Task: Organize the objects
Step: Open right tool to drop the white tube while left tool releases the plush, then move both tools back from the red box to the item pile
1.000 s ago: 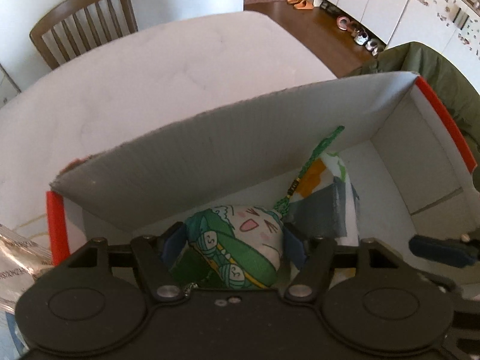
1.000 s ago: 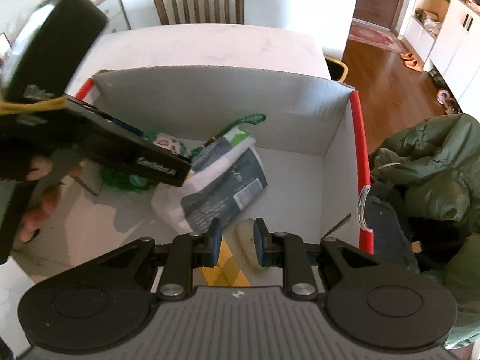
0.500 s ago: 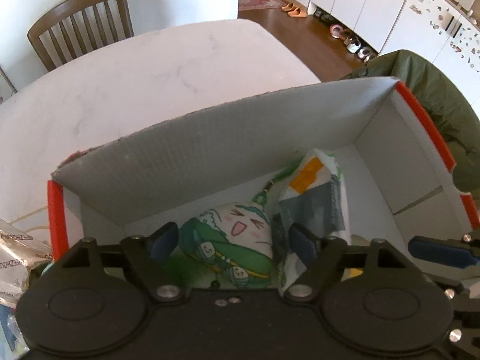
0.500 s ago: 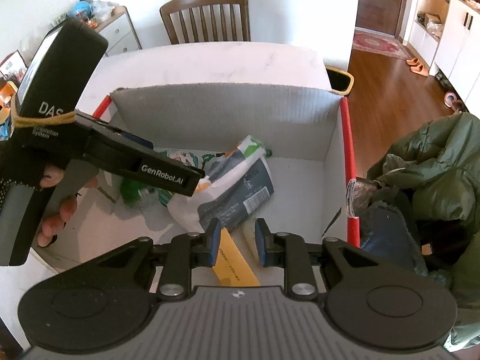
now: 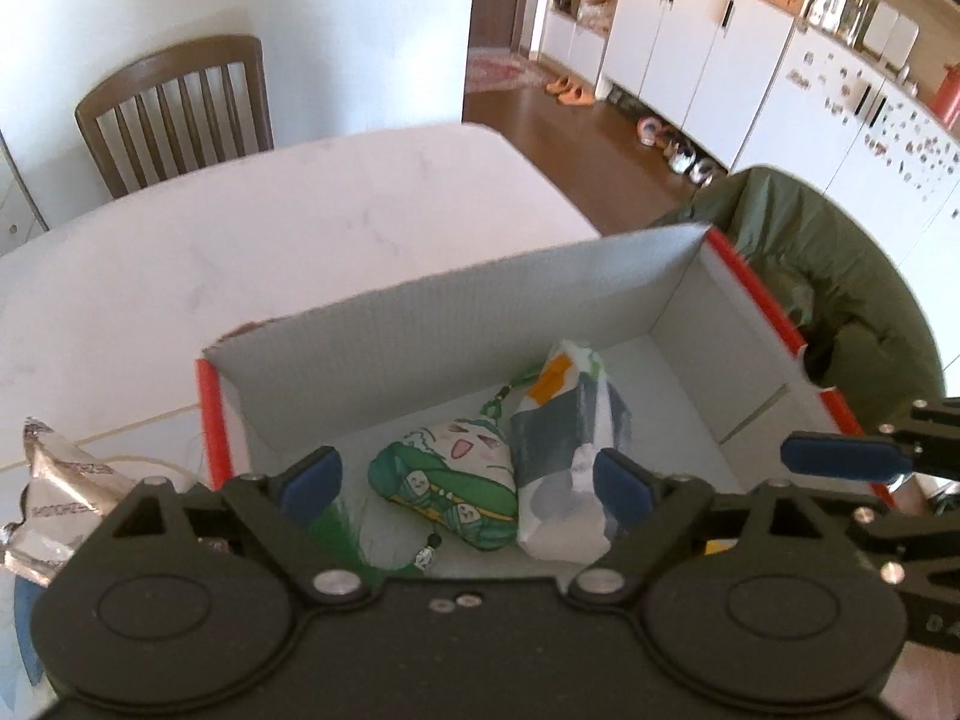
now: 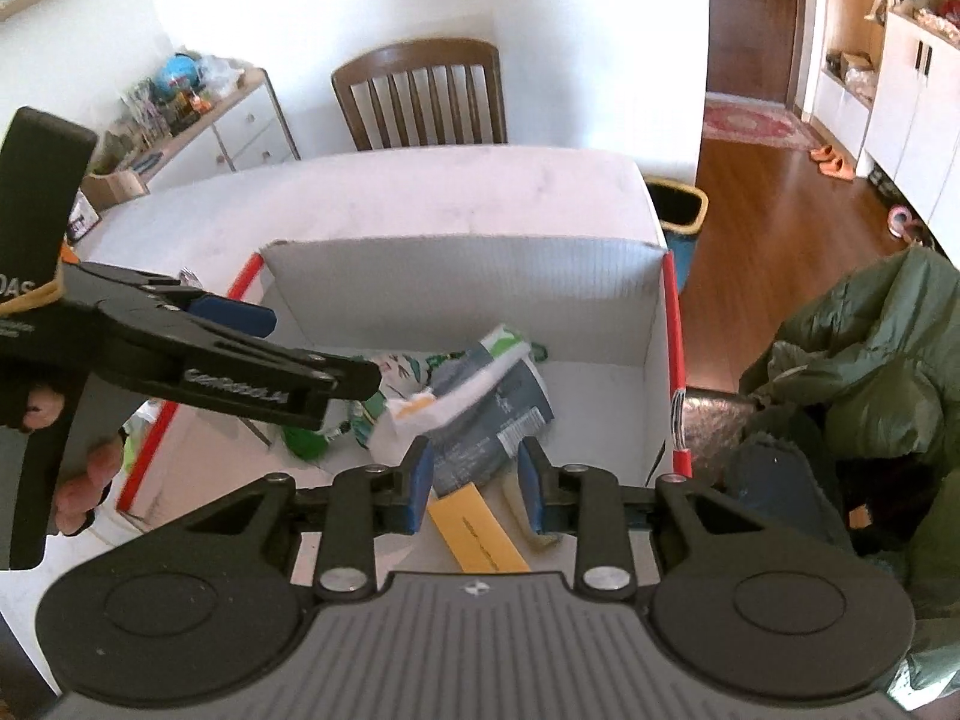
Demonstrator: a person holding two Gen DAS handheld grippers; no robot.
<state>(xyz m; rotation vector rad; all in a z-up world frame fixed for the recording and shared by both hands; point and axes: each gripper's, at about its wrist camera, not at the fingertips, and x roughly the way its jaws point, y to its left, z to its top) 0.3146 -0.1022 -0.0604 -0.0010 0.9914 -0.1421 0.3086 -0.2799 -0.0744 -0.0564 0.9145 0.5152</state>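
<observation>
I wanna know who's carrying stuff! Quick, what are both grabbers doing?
Left gripper: open, holding nothing, above the green cartoon plush charm in the white cardboard box.
Right gripper: open, holding nothing.

I counted one red-edged white cardboard box, holding one green cartoon-face plush charm, one white-and-grey snack packet and one yellow flat packet; one silver foil packet outside.

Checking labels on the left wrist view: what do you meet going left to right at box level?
Silver snack wrapper → red box edge → green cartoon pouch → white and grey packet → blue pad of the right tongs
</observation>
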